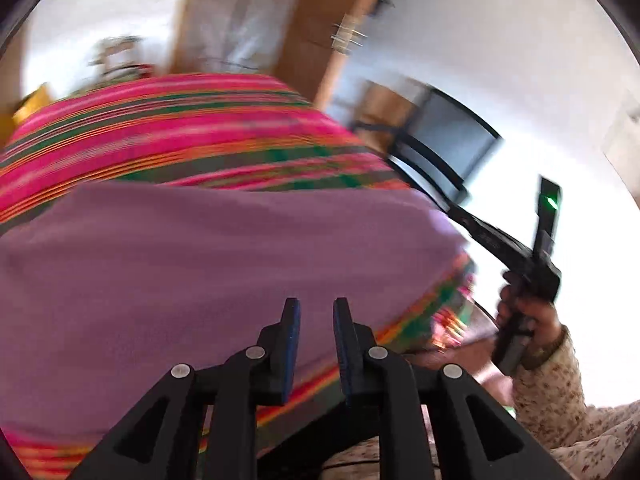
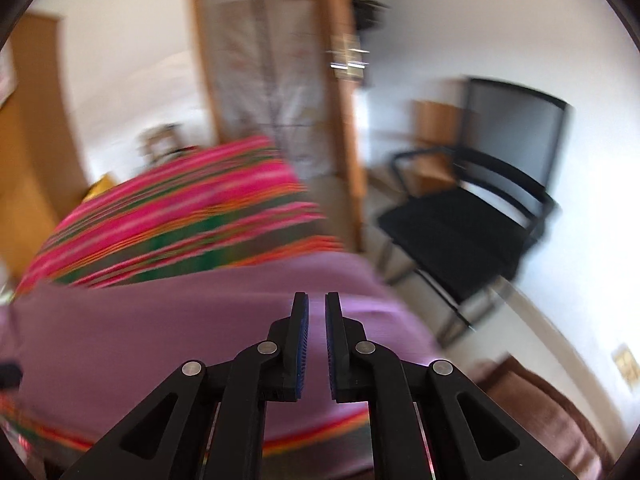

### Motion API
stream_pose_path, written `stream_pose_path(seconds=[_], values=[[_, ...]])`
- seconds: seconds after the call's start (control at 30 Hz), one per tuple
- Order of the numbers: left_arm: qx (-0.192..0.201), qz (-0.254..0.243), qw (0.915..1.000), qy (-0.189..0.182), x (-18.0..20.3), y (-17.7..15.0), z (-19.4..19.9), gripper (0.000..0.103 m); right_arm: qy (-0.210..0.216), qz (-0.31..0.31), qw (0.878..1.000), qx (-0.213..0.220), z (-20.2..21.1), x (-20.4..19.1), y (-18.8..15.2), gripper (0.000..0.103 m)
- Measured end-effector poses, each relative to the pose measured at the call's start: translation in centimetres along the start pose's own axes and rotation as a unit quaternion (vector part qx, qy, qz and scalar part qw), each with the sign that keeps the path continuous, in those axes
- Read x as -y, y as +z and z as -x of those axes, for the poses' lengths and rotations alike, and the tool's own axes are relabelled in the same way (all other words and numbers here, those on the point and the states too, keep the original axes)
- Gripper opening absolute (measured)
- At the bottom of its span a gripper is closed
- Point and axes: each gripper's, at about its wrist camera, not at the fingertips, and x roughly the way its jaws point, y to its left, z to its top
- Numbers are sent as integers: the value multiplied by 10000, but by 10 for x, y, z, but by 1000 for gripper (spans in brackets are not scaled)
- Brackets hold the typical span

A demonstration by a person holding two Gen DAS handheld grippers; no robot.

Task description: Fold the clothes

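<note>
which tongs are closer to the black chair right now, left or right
Right, as far as the views show. The right tongs hang over the purple cloth's chair-side end, with the black chair just beyond. The left tongs sit further along the cloth, with the right-hand tool between them and the chair.

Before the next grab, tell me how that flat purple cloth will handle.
The flat purple cloth probably flops and drapes; it hugs the striped pink blanket. Likely light, since it looks thin. It may slide when pushed.
</note>
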Motion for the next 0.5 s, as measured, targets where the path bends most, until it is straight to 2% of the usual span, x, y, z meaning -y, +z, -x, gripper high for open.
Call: stream_pose_path(seconds=[0.13, 0.23, 0.3, 0.37, 0.5], values=[[388, 735, 9950, 547, -59, -12, 40, 18, 734, 517, 9959, -87, -4, -60, 1, 9], [584, 1429, 9824, 1053, -104, -27, 63, 20, 1397, 961, 9854, -179, -6, -105, -5, 9], [659, 1862, 9723, 1247, -130, -38, 74, 20, 1832, 1400, 9727, -258, -6, -138, -13, 15], [780, 2313, 9585, 1475, -153, -56, 90, 20, 2263, 1824, 9562, -344, -3, -167, -24, 23], [891, 2869, 9358, 1846, -182, -86, 110, 21, 2905, 2528, 9221, -369, 8, -212, -42, 26]])
